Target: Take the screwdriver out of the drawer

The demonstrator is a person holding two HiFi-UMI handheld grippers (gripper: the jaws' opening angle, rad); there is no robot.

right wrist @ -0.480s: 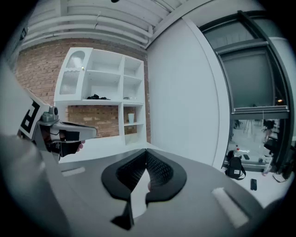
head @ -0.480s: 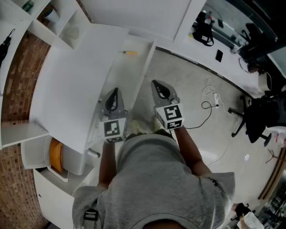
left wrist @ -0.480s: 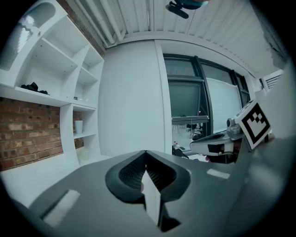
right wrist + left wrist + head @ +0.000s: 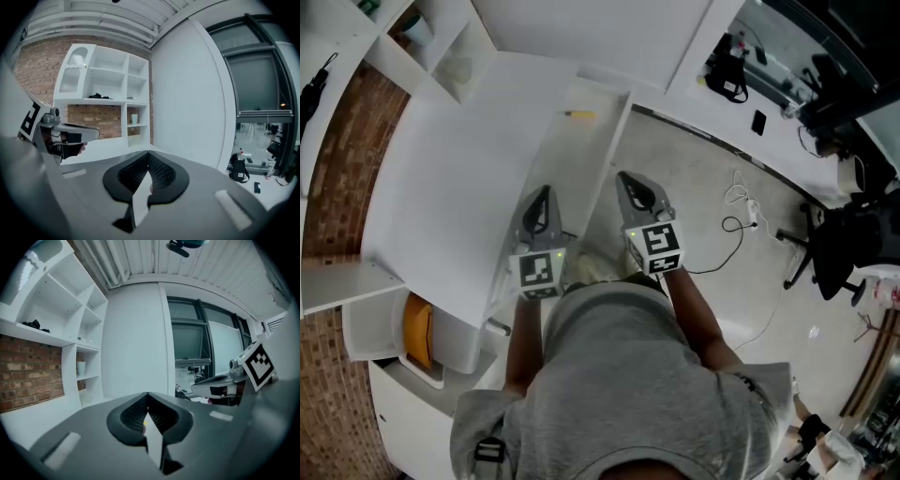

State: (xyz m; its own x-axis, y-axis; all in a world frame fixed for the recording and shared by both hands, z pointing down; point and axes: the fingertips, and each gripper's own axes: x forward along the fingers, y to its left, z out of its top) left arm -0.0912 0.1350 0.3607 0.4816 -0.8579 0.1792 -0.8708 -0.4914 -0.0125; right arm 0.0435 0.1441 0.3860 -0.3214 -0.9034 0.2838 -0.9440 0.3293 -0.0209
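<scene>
Neither left gripper (image 4: 542,192) nor right gripper (image 4: 625,178) has moved, fingers together; screwdriver (image 4: 579,114) lies in drawer (image 4: 572,159).

Open white drawer (image 4: 574,173), yellow-handled screwdriver (image 4: 578,115) at far end

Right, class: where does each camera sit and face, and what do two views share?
Head view: on the head, facing steeply down at the drawer, screwdriver; shirt, forearms, left hand-held gripper, right hand-held gripper show.
Left gripper view: on the left one, facing forward at shelves, window; own shut jaws.
Right gripper view: on the right one, facing shelves, brick wall; shut jaws show.
Shared: both gripper views show the shelves and the opposite hand-held gripper.
</scene>
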